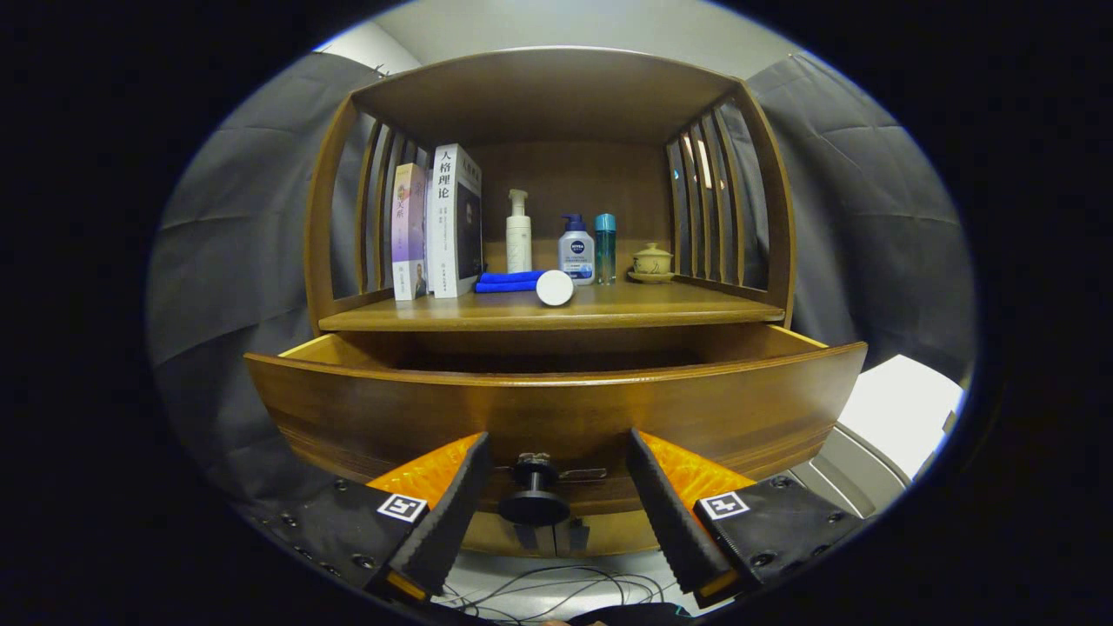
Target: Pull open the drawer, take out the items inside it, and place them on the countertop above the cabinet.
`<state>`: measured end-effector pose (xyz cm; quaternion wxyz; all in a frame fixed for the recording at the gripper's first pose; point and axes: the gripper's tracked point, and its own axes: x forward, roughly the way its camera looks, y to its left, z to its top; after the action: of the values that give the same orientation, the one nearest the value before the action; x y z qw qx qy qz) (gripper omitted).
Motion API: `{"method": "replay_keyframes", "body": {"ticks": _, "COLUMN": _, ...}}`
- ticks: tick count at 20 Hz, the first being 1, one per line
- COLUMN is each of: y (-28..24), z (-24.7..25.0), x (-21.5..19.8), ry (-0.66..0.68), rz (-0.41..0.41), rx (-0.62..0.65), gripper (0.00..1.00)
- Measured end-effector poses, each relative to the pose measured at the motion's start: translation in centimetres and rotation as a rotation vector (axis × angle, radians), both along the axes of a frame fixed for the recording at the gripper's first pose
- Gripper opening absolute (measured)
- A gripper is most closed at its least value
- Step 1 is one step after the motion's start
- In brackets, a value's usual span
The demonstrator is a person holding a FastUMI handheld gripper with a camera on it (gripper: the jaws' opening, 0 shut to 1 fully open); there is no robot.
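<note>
The drawer [556, 409] stands pulled out toward me, its curved front just ahead of my fingers [556, 487], and its inside is dark from this low angle, so I cannot tell what lies in it. The knob [534, 500] sits between my fingers, which are spread wide and touch neither it nor the wood; I judge they are apart so the knob is free. Above the drawer is the tabletop [661, 309] where the items should go. It carries two books [439, 222] at its left, a blue cloth [509, 281] with a white jar [555, 288] lying beside it, three bottles [576, 248] behind, and a small lidded cup [651, 261] at the right. Bare wood near its front edge looks the likeliest landing place.
</note>
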<state>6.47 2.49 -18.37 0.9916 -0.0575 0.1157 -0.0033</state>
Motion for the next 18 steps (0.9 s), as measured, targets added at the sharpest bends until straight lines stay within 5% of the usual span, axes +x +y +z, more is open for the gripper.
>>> {"method": "replay_keyframes", "body": {"ticks": 18, "y": 0.9, "z": -0.5, "x": 10.3, "ry": 0.028, "rz": 0.001, "rx": 0.024, "gripper": 0.98}}
